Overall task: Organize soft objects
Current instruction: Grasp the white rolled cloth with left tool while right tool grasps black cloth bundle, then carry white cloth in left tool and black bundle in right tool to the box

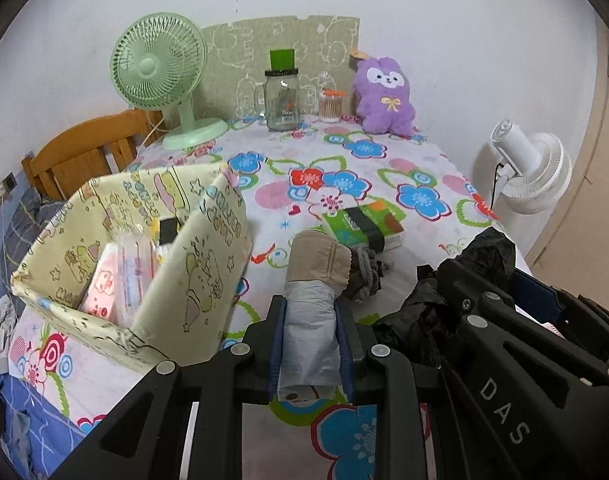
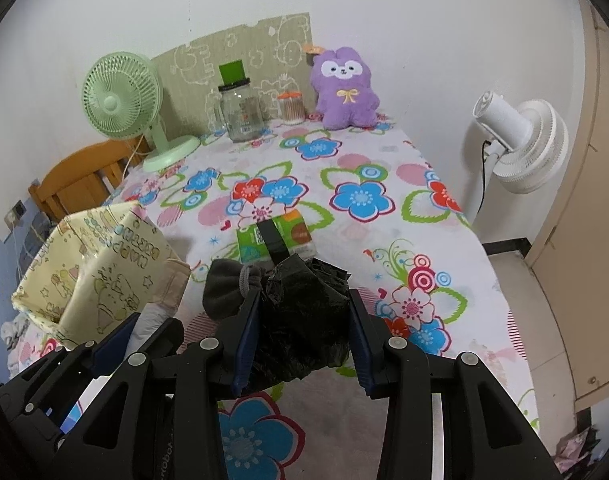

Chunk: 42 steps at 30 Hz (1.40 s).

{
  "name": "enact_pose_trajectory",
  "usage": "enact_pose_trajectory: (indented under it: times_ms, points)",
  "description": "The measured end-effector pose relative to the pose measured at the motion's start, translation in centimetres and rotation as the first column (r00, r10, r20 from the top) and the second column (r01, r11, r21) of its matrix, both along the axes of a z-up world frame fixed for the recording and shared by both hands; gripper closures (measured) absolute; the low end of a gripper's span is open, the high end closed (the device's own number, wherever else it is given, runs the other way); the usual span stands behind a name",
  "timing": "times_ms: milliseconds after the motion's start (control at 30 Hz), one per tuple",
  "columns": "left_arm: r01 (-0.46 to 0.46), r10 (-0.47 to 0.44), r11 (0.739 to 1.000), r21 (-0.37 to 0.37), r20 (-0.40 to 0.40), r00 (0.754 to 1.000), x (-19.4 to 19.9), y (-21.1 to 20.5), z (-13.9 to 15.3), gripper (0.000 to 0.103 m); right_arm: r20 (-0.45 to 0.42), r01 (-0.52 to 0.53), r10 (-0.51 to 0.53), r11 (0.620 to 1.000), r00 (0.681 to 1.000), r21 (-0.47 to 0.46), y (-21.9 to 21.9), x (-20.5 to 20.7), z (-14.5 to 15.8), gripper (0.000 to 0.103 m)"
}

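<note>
My left gripper (image 1: 309, 300) is shut on a rolled grey and beige cloth bundle (image 1: 314, 280) held just above the flowered table, right of the cream cartoon-print box (image 1: 192, 264). My right gripper (image 2: 304, 304) is shut on a crumpled black plastic bag (image 2: 300, 312), also seen in the left wrist view (image 1: 484, 256). A dark grey sock bundle (image 2: 228, 288) lies beside the bag. A green tissue pack (image 2: 276, 236) lies further back. The box holds pink packets (image 1: 116, 276).
A green desk fan (image 1: 160, 72), a glass jar (image 1: 282, 100), a cotton swab pot (image 1: 330, 106) and a purple plush (image 1: 384, 96) stand at the table's back. A white floor fan (image 2: 520, 144) stands right. A wooden chair (image 1: 84, 152) is left.
</note>
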<state>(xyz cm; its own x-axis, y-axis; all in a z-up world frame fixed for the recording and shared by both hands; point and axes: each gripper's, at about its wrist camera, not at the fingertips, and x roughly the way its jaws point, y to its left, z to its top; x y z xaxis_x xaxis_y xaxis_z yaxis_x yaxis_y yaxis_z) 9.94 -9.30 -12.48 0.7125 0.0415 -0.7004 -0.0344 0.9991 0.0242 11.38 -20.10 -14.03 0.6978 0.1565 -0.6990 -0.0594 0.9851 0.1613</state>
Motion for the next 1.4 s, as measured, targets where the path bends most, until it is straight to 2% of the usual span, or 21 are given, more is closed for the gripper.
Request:
enact_pose_trajectory:
  times_ms: [533,867,1400]
  points:
    - [0.072,-0.071,0.997,-0.014,0.041,0.997,-1.8,0.0,3.6,0.08,0.076,0.023,-0.022,0.999,0.997,-0.022,0.4,-2.8,4.3,0.059]
    - [0.104,-0.104,0.995,0.007,0.088,0.991,-2.9,0.5,5.8,0.08,0.133,0.034,-0.03,0.999,0.991,-0.033,1.2,-4.5,6.8,0.059]
    - [0.119,-0.118,0.993,-0.002,0.118,0.986,-2.6,3.4,7.6,0.08,0.165,0.035,-0.026,0.998,0.986,-0.055,3.9,-4.6,8.9,0.059]
